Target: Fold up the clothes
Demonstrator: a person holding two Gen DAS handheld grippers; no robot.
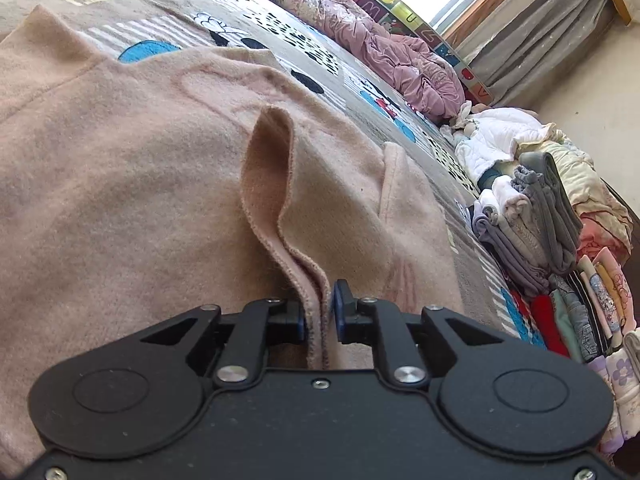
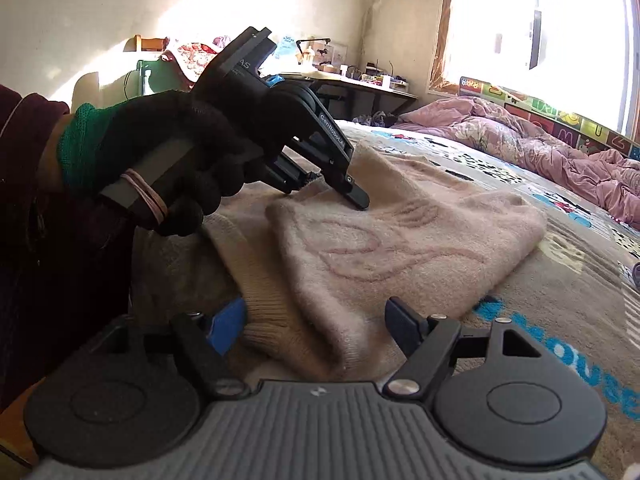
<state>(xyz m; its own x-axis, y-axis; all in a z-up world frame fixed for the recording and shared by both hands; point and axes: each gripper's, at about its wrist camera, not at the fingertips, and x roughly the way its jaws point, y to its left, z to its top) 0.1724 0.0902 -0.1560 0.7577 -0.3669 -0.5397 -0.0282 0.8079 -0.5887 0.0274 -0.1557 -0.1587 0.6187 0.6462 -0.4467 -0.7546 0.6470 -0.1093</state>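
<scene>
The left tongs are seen slightly parted around a stitched, upright fold of a fuzzy pink sweater; the right-hand pad stands clear of the cloth, so no grip is made. The right tongs are spread wide on either side of the sweater's ribbed, folded edge without pressing it. The sweater is laid folded on a bed covered by a plush cartoon-printed blanket. Beyond it, stacked folded clothes and a rumpled mauve quilt are seen.
</scene>
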